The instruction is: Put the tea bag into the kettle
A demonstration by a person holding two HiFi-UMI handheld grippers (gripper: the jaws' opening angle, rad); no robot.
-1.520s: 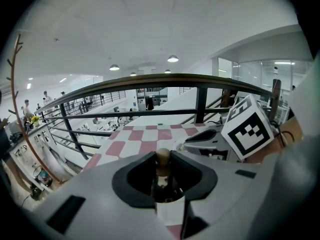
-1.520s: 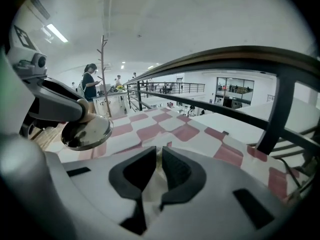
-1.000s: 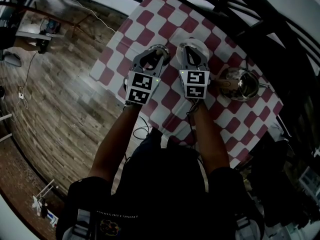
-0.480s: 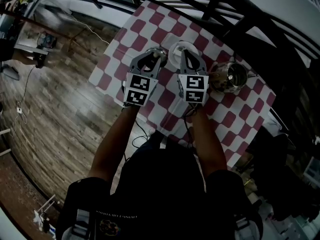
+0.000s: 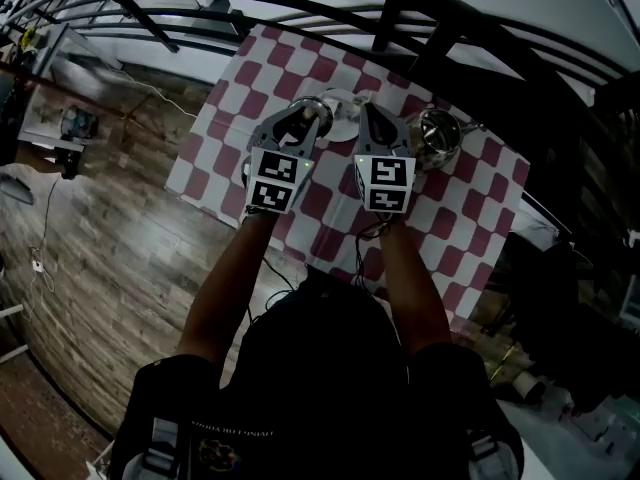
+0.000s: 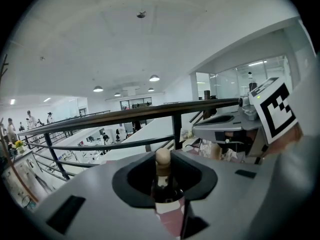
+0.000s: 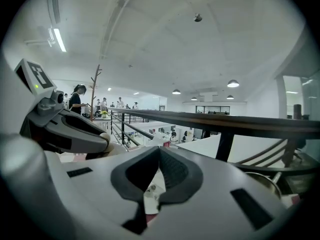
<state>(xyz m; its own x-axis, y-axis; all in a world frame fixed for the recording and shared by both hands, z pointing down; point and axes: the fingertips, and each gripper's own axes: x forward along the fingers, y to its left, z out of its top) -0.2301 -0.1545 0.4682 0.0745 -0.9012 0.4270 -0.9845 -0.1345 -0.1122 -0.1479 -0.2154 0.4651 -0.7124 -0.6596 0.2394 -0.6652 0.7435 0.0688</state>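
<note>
While the head view has the left tool (image 5: 308, 111) and right tool (image 5: 366, 114) side by side above the checked desk (image 5: 250, 98), with the open kettle (image 5: 437, 138) just beside the right one, the left gripper view shows jaws clamped on a pale lid knob (image 6: 162, 158), and the right gripper view shows jaws pinched shut on the white tea bag (image 7: 152, 194).

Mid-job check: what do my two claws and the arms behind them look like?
The left claw and right claw are light grey tapering shells with black ribbed pads. Each carries a white cube printed with black square markers, plus a small green light. A thin dark cable hangs under the right wrist. The person wears a dark short-sleeved top.
</note>
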